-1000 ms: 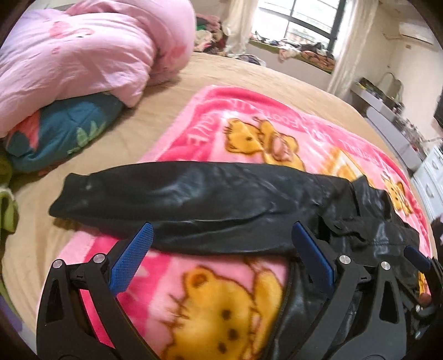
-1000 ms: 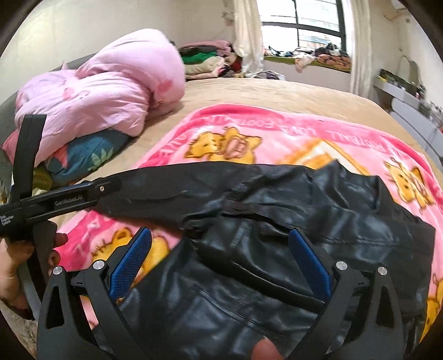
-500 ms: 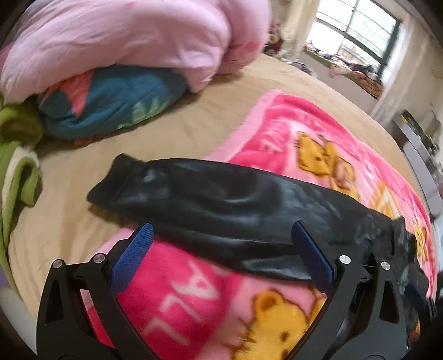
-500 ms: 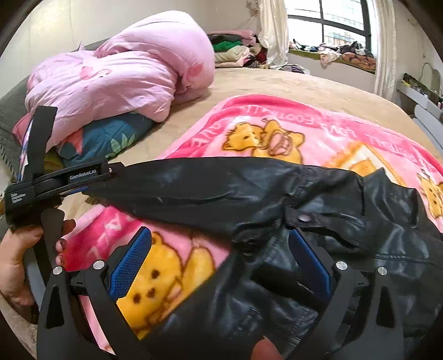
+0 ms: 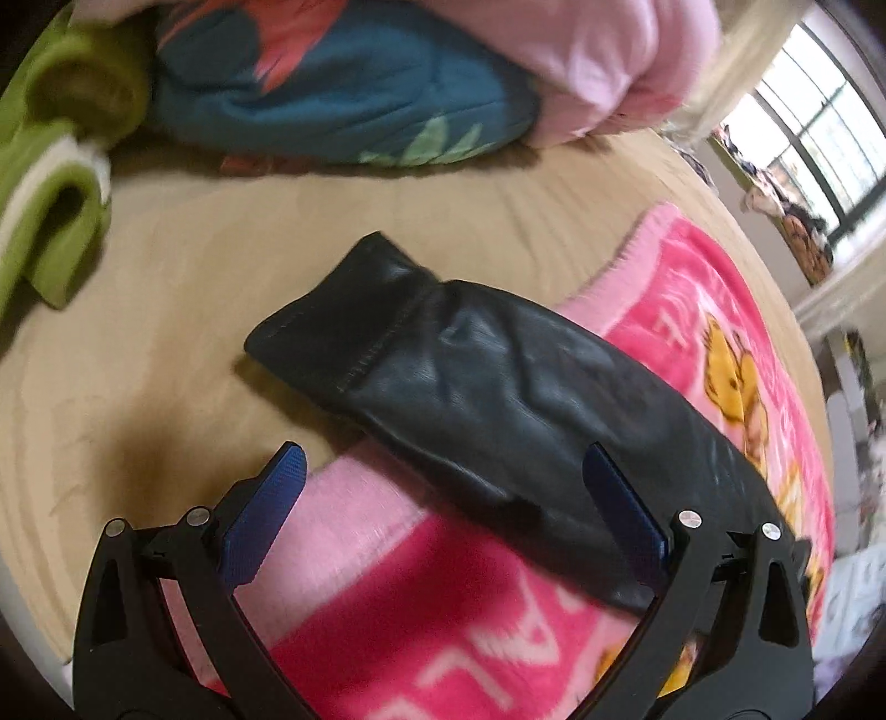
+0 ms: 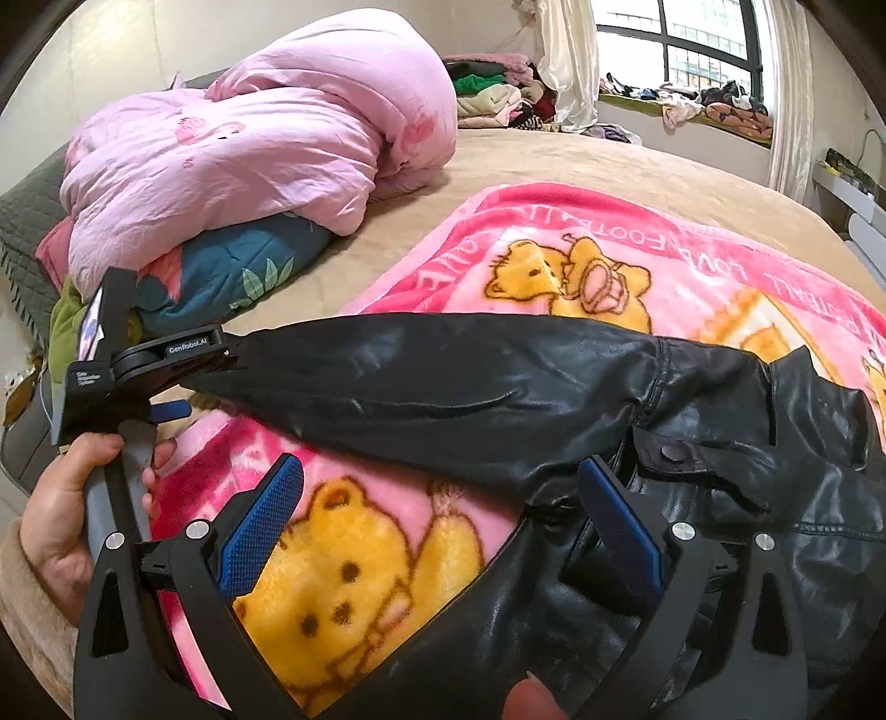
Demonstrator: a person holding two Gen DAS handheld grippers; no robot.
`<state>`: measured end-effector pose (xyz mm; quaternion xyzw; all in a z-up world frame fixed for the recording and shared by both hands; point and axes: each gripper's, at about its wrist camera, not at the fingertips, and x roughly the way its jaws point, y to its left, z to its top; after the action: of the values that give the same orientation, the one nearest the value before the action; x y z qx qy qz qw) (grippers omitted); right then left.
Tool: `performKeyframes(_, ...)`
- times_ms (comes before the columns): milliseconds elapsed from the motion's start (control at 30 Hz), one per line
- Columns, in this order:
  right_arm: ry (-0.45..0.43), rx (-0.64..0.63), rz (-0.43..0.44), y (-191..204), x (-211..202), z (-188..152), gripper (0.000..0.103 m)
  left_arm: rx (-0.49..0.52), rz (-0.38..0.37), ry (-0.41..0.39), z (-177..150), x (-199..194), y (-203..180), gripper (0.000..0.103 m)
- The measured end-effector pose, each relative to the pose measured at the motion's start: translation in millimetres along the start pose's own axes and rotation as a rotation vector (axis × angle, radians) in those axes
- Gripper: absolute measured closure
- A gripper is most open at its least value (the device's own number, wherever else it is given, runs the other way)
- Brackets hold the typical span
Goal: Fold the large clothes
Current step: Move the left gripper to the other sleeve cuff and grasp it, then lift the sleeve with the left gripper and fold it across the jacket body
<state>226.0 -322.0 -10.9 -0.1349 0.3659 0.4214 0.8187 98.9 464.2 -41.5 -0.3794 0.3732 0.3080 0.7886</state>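
Black jacket (image 6: 720, 443) lies on pink blanket (image 6: 637, 249) on the bed (image 5: 166, 332), sleeve (image 5: 470, 387) stretched w/ cuff past blanket's edge onto bare bed. Left gripper (image 5: 443, 504) spread, above sleeve, holding nothing. Right gripper (image 6: 437, 515) spread over jacket body.

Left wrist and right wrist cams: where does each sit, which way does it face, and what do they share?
Left wrist: on the left gripper, looking down along its open fingers at the black jacket sleeve; only its own fingers show.
Right wrist: on the right gripper, facing across the bed over the jacket body toward the window; the left gripper and the hand holding it show at left.
Shared: sleeve, pink bear blanket, pink duvet.
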Motion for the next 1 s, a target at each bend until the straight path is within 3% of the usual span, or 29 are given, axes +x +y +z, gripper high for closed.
performKeyframes(100,0.005,0.012,-0.005,-4.6,-0.6,-5.1,0.005,-0.075,-0.065,0.010,7.6,15.4,16.3,0.010)
performKeyframes(133,0.005,0.016,-0.006,-6.4,-1.7,-7.0,0.005,-0.110,-0.089,0.016,10.0,20.7,23.1,0.017)
performKeyframes(167,0.003,0.021,-0.009,-9.8,-4.3,-9.8,0.005,-0.135,-0.111,0.015,12.7,23.9,28.3,0.037)
performKeyframes(233,0.000,0.029,-0.023,-16.9,-8.9,-14.1,0.005,-0.154,-0.126,-0.004,16.6,25.1,32.8,0.063)
performKeyframes(267,-0.001,0.037,-0.033,-22.0,-11.6,-16.3,0.005,-0.159,-0.138,-0.008,18.6,24.9,34.0,0.067)
performKeyframes(333,-0.005,0.054,-0.042,-31.4,-17.4,-20.1,0.005,-0.175,-0.184,-0.039,21.8,16.4,36.0,0.090)
performKeyframes(367,-0.009,0.065,-0.050,-36.1,-20.2,-21.6,0.005,-0.173,-0.209,-0.056,23.6,9.5,34.6,0.095)
performKeyframes(667,-0.059,0.166,-0.101,-80.1,-55.2,-40.3,0.005,-0.022,-0.342,-0.281,26.2,-88.5,-22.2,0.100)
performKeyframes(833,-0.070,0.222,-0.128,-104.9,-77.0,-59.1,0.005,0.090,-0.445,-0.393,8.0,-147.1,-69.8,0.101)
performKeyframes(1000,-0.086,0.285,-0.165,-131.5,-97.8,-75.8,0.005,0.182,-0.593,-0.427,-20.2,-191.2,-113.7,0.101)
